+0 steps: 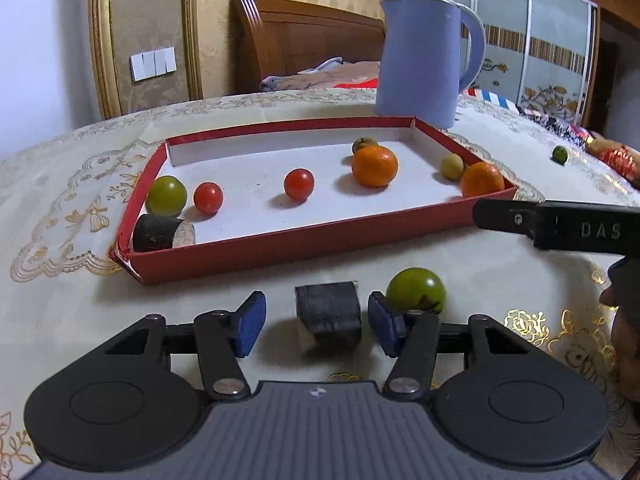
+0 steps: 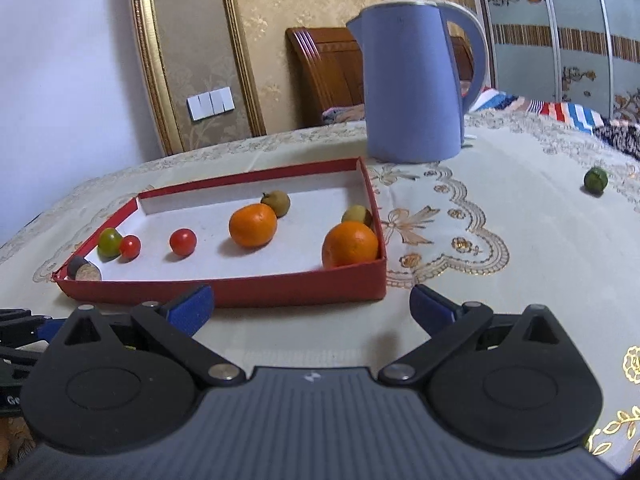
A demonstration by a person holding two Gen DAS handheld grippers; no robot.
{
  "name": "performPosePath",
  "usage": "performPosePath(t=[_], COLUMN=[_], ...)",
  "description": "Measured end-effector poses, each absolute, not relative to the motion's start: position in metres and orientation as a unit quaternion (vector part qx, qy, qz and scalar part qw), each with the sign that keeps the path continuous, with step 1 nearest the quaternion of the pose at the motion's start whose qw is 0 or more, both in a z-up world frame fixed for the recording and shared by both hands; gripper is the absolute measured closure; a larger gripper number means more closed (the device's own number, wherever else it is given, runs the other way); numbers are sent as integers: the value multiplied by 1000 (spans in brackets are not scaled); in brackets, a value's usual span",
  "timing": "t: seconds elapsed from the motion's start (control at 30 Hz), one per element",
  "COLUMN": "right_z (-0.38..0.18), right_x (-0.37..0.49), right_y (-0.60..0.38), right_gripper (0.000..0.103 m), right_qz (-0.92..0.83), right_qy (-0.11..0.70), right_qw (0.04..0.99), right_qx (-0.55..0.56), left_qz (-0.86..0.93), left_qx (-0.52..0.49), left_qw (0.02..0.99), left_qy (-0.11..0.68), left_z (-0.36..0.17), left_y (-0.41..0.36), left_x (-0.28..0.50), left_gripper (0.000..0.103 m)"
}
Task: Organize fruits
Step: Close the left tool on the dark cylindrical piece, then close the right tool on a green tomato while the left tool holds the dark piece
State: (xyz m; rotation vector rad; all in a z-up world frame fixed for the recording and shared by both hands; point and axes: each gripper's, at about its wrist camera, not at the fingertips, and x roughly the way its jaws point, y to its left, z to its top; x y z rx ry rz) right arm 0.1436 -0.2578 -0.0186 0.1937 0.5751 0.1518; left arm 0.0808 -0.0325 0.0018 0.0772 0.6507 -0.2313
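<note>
A red tray (image 1: 256,252) with a white floor holds a green fruit (image 1: 166,196), two red tomatoes (image 1: 208,198), two oranges (image 1: 374,166), two small yellowish fruits (image 1: 452,167) and a dark cut cylinder (image 1: 160,233) in its near left corner. In front of the tray, a second dark cylinder piece (image 1: 328,314) lies on the table between the blue pads of my left gripper (image 1: 316,322); a gap shows at the left pad, so it stands open. A green fruit (image 1: 416,290) sits just behind its right pad. My right gripper (image 2: 312,312) is open wide and empty, before the tray (image 2: 224,292).
A blue kettle (image 1: 420,60) stands behind the tray's far right corner. A small green fruit (image 2: 595,179) lies alone far right on the embroidered tablecloth (image 2: 500,260). The right gripper's black body (image 1: 560,228) reaches in at the tray's near right corner. A bed lies beyond the table.
</note>
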Motion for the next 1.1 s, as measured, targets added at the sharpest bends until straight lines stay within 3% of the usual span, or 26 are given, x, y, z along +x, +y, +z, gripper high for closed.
performPosePath(t=[0.07,0.1,0.17,0.97,1.1], right_z=[-18,-18,-17,-12,-15], right_x=[143,142,140,122,132], right_y=[-260,-260,-256,-165,-165], right_gripper=[0,0,0,3,14], right_qz=[77,78,83,183,181], right_qy=[278,276,272,298,320], right_qw=[952,952,954,936,930], right_qx=[102,101,92,-39,-27], left_qz=[-110,-108,-100,-9,-11], left_qx=[31,30,19,-58,-64], left_qw=[941,941,943,951,950], left_qy=[318,318,318,305,304], left_z=[2,2,3,1,1], left_y=[-30,-28,-22,23,25], left_x=[81,80,80,83,83], left_gripper=[55,64,69,70,70])
